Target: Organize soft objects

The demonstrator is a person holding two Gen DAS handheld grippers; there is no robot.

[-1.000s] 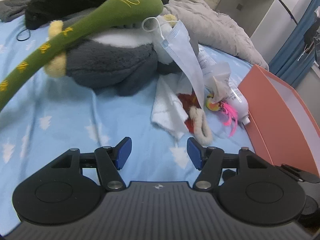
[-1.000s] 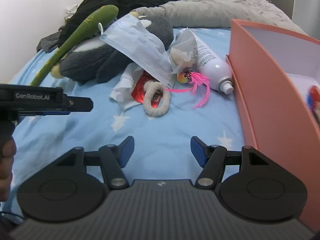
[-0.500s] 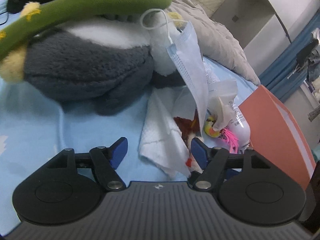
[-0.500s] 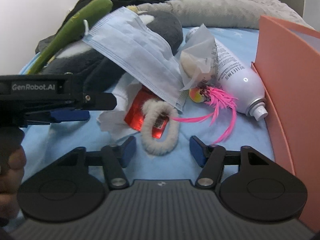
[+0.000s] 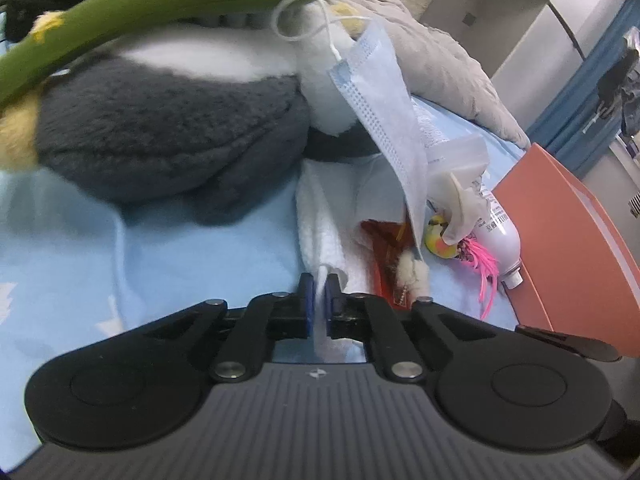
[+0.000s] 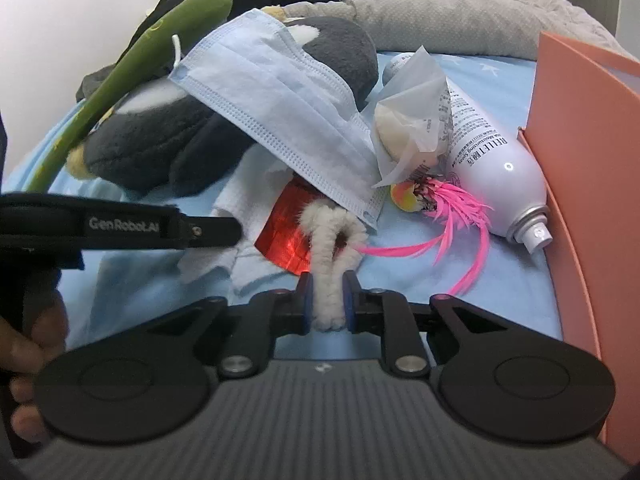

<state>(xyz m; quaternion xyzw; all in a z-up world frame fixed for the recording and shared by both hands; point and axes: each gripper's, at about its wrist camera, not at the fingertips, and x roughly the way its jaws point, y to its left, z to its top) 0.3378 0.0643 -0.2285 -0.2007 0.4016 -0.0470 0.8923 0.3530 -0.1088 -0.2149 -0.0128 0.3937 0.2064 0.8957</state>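
Both tools were clamped at once. Nearest, the right gripper [image 6: 325, 300] had pinched the fuzzy white scrunchie [image 6: 332, 248] at its near end, squeezing the loop flat between the blue pads, seemingly to draw it off the red foil packet [image 6: 286, 236] it lay upon. Just beside it, the left gripper [image 5: 318, 300] had nipped a fold of the white cloth [image 5: 326, 224] at its near edge, a thin ridge of fabric standing up between the closed jaws; taking the edge looked sensible, since the rest was tucked under the heap. A blue face mask [image 6: 276, 120] draped down over both, so either pull would probably drag it along. A pink feather toy [image 6: 444, 208] and a white spray bottle [image 6: 496, 176] lay against the wall of the orange box [image 6: 584, 168], likely where the soft things belonged. Farther back, a grey plush toy [image 5: 168, 128] rested on the blue sheet [image 5: 180, 256] with a green plush snake [image 5: 160, 4] across it, and a grey blanket [image 6: 460, 24] beyond.
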